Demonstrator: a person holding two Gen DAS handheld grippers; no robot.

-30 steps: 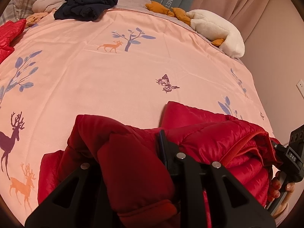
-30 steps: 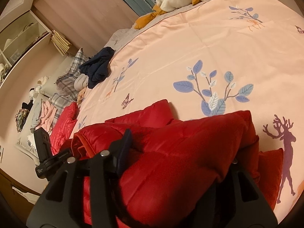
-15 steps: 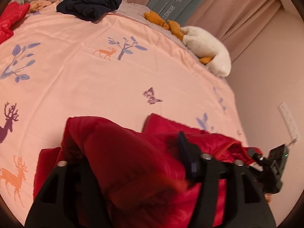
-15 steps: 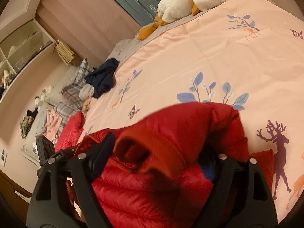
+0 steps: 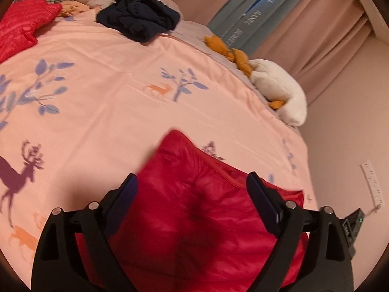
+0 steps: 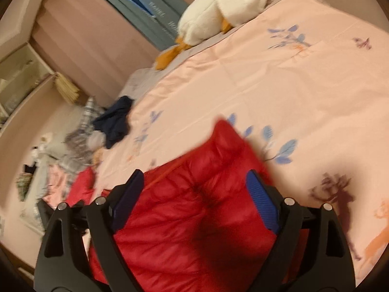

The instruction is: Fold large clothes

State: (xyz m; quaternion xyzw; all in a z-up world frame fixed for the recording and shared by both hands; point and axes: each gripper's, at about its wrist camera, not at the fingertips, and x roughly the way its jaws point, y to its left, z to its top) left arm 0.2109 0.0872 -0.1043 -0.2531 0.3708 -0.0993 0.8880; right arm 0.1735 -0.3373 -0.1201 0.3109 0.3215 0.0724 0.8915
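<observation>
A red puffer jacket (image 5: 204, 209) lies folded in a bundle on the pink printed bedspread (image 5: 121, 102). My left gripper (image 5: 192, 194) is open above it, jaws wide apart, holding nothing. In the right wrist view the same jacket (image 6: 194, 219) lies under my right gripper (image 6: 194, 194), which is also open and empty above it. The right gripper's body (image 5: 352, 226) shows at the far right of the left wrist view.
A dark navy garment (image 5: 138, 19) and a second red jacket (image 5: 22, 31) lie at the bed's far side, with plaid and grey clothes behind. A white and orange plush duck (image 5: 274, 85) lies by the curtain. Shelves (image 6: 22, 82) stand left of the bed.
Both grippers let go of the red jacket and opened wide. The jacket dropped flat onto the bed, and both grippers lifted above it.
</observation>
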